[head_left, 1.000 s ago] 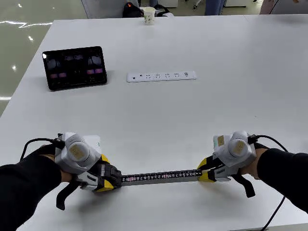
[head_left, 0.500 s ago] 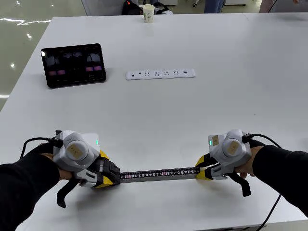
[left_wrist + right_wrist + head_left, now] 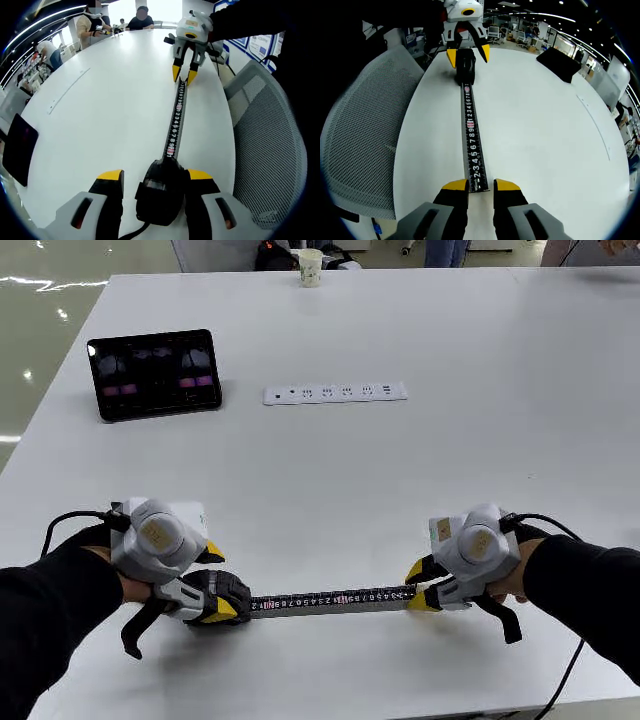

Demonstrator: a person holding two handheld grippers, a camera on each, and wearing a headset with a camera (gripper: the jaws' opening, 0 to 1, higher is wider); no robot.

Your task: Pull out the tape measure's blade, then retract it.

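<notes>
The black tape measure case (image 3: pixel 225 597) lies near the table's front edge, with its blade (image 3: pixel 330 600) drawn out flat to the right. My left gripper (image 3: pixel 218 585) is open and straddles the case (image 3: pixel 160 192). One finger rests against it and the other stands apart. My right gripper (image 3: pixel 415 587) is closed narrowly on the blade's end (image 3: pixel 479 186). In the right gripper view the numbered blade (image 3: pixel 471 135) runs away to the case (image 3: pixel 466 62) between the left gripper's spread yellow tips. In the left gripper view the right gripper (image 3: pixel 183 75) pinches the far end.
A dark tablet (image 3: pixel 155 375) stands at the back left, a white power strip (image 3: pixel 335 393) lies mid-table and a paper cup (image 3: pixel 310 268) stands at the far edge. A grey mesh chair (image 3: pixel 270 150) sits just beyond the table's front edge (image 3: pixel 330 695).
My left gripper has opened off the tape measure case, its upper finger lifting away. The case, blade and right gripper have stayed about where they were.
</notes>
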